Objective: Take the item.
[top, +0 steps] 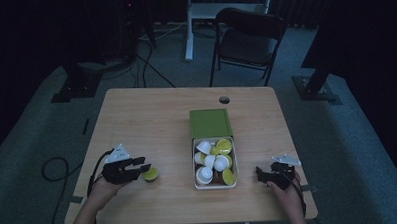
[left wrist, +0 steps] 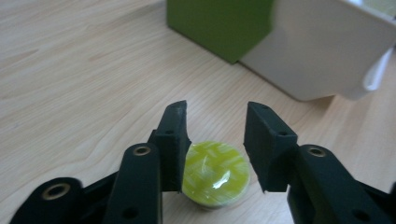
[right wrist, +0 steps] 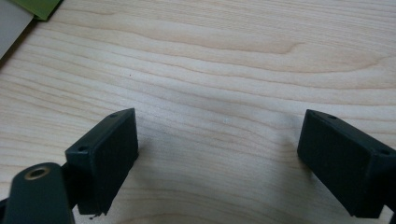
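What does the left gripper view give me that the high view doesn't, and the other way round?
Left gripper view: the capsule has a criss-cross yellow-green foil top and sits on the table between the left gripper pads, with a gap at the right-hand pad; whether the other touches is unclear.

High view: the whole layout, with the right gripper open over bare wood, more capsules filling the white tray, and a chair beyond the table.

Both: the capsule, the left gripper, the green lid, the tray and the wooden tabletop.

It looked like a lab: a lone table (top: 151, 118) on grey carpet, black curtains, floor cables (top: 150, 68), stand bases, 1 folding chair (top: 246, 40).
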`<state>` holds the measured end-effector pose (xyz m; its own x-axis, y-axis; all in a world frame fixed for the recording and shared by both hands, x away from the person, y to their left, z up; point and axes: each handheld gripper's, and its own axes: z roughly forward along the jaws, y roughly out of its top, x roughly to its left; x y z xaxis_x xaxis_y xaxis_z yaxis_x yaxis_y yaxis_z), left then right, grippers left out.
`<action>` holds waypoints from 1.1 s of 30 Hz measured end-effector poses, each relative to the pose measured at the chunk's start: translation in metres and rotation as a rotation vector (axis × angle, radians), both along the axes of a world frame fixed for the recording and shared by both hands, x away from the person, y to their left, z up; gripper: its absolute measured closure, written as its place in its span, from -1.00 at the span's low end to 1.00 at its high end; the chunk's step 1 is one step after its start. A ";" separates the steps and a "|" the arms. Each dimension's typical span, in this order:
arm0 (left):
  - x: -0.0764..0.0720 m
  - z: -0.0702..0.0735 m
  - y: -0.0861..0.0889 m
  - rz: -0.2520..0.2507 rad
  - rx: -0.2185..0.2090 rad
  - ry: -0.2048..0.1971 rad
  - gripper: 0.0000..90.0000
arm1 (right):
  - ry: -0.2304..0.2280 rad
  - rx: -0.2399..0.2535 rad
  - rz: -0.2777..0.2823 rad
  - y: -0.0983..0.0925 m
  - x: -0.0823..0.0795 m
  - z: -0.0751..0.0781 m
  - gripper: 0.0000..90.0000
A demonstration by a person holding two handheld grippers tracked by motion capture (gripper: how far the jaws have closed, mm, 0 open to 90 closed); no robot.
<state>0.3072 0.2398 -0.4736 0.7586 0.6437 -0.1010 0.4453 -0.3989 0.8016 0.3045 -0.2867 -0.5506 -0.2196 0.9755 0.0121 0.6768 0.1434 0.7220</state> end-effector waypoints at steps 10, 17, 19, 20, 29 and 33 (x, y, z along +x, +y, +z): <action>-0.003 0.009 -0.018 -0.057 -0.030 0.008 -0.04 | 0.000 0.000 0.000 0.000 0.000 0.000 -0.74; -0.009 0.008 -0.038 -0.136 -0.023 0.023 -0.25 | 0.000 0.000 0.000 0.000 0.000 0.000 -0.74; -0.011 0.007 -0.043 -0.163 -0.033 0.044 -0.34 | 0.000 0.000 0.000 0.000 0.000 0.000 -0.74; -0.011 0.005 -0.045 -0.181 -0.039 0.052 -0.38 | 0.000 0.000 0.000 0.000 0.000 0.000 -0.74; -0.019 -0.005 -0.063 -0.207 -0.023 0.045 -0.58 | 0.000 0.000 0.000 0.000 0.000 0.000 -0.74; -0.025 -0.010 -0.072 -0.219 -0.017 0.035 -0.68 | 0.000 0.000 0.000 0.000 0.000 0.000 -0.74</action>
